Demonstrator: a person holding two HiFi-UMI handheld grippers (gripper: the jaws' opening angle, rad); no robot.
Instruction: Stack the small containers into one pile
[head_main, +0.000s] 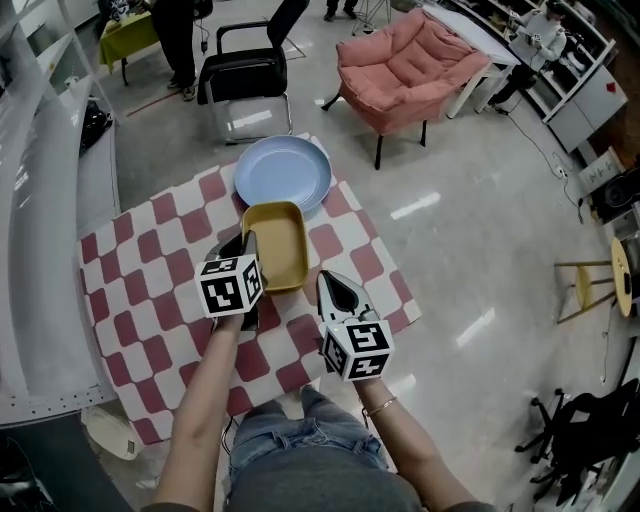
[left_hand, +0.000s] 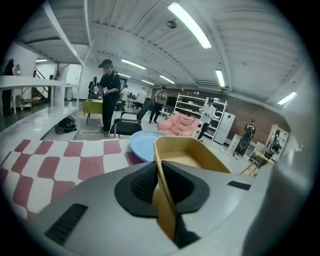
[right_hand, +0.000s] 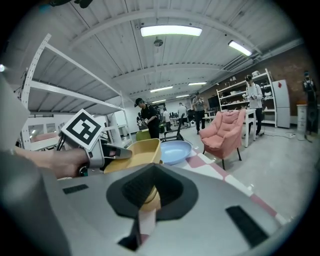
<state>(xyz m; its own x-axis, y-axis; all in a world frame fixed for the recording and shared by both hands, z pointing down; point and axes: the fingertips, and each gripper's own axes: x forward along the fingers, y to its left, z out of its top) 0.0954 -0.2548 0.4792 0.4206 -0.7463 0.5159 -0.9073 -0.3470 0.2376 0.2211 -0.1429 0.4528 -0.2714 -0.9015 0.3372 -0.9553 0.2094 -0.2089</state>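
Head view first: my left gripper (head_main: 247, 241) has the yellow container (head_main: 276, 246) by its left rim, over the red-and-white checked cloth (head_main: 150, 270). The container's far end sits right at the near edge of the blue plate (head_main: 283, 172). My right gripper (head_main: 336, 290) is just to the right of the container, on its near side, not touching it.

Left gripper view: the jaws are almost together, pinching the container's thin wall, one pad inside and one outside. The plate shows just beyond it.

Right gripper view: I see only a narrow gap between the jaws, and nothing in it. The container and the cloth show through that gap from further off. To the left, the left gripper's marker cube (right_hand: 81, 129) sits by the container, and a pink armchair (right_hand: 225, 127) stands far right.
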